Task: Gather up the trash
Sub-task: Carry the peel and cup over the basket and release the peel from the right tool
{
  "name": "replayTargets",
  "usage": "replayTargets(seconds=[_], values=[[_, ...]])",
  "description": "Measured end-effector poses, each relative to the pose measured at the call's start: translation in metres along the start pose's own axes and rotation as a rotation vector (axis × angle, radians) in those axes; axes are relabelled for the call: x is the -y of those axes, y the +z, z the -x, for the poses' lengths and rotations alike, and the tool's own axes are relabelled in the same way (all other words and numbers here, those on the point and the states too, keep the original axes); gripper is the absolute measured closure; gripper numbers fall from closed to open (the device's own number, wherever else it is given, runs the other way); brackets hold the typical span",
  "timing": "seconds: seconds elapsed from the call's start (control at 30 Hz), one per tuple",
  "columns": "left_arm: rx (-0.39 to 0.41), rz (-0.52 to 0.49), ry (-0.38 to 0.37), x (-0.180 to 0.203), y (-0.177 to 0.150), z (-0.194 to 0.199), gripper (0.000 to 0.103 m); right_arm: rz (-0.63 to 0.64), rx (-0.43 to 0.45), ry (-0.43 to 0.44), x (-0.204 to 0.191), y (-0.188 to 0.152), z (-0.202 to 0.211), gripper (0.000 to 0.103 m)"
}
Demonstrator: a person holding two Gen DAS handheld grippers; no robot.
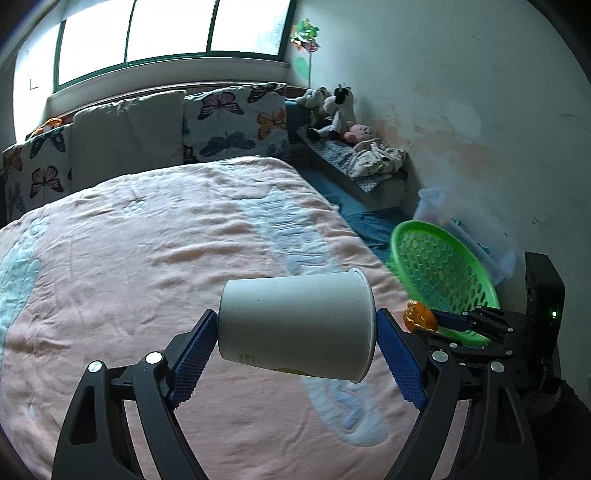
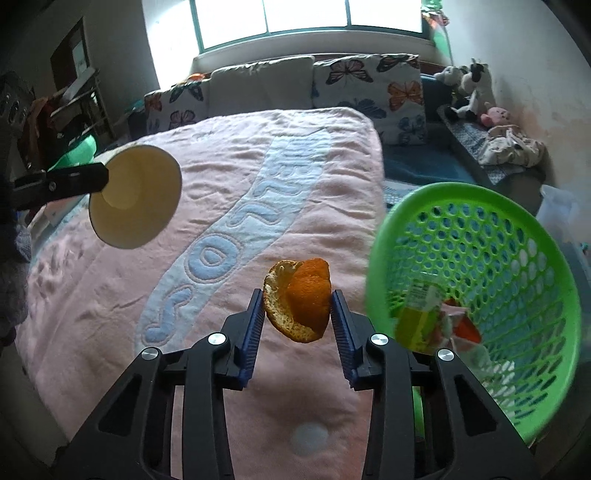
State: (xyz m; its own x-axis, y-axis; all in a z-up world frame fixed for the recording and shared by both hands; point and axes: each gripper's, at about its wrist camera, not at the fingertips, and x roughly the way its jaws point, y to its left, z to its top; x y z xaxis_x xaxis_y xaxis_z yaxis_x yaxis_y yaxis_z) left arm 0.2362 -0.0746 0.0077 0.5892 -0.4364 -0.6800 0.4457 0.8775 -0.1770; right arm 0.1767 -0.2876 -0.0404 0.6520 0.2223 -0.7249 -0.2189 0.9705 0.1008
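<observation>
Pink, plush and stitched with pale blue lettering, the blanket (image 1: 155,258) covered the bed, and both grippers hung above it. The left gripper (image 1: 297,334) had its jaws set wide and clamped end to end on a white paper cup (image 1: 295,328), one blue pad against the base and the other against the rim, so the cup lay sideways in the air over the blanket. From the right wrist view the same cup (image 2: 135,195) showed its open, cream-coloured mouth over the bed's left side.

The right gripper (image 2: 298,312) had its jaws drawn in on a piece of orange peel (image 2: 301,299), the pads pressing both sides of it, lifted clear of the blanket near the bed's right edge. From the left wrist view that peel (image 1: 419,316) sat just beside the cup's rim end.

Off the right edge of the bed a green perforated basket (image 2: 517,236) stood tilted with its mouth toward the bed. Inside it lay a small yellow-green carton (image 2: 419,314) and some crumpled wrappers (image 2: 465,326), blurred. Butterfly-print cushions (image 2: 369,79) lined the head of the bed under the window (image 2: 306,18).
</observation>
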Motion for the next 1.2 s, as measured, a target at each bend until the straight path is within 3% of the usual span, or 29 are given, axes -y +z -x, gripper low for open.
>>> replayTargets(seconds=[0.7,0.9,1.0,1.2], values=[[-0.039,-0.104,-0.111,0.110,0.027,-0.037,0.021,-0.205,0.038,-0.169,0.115,-0.031,0.053,0.065],[-0.052,-0.124,-0.115,0.129,0.034,-0.045,0.021,-0.265,0.031,-0.208,0.145,-0.037,0.053,0.063],[-0.064,-0.124,-0.124,0.138,0.036,-0.051,0.021,-0.292,0.040,-0.213,0.153,-0.040,0.056,0.054],[-0.079,-0.151,-0.132,0.157,0.041,-0.062,0.021,-0.305,0.060,-0.211,0.158,-0.043,0.065,0.052]])
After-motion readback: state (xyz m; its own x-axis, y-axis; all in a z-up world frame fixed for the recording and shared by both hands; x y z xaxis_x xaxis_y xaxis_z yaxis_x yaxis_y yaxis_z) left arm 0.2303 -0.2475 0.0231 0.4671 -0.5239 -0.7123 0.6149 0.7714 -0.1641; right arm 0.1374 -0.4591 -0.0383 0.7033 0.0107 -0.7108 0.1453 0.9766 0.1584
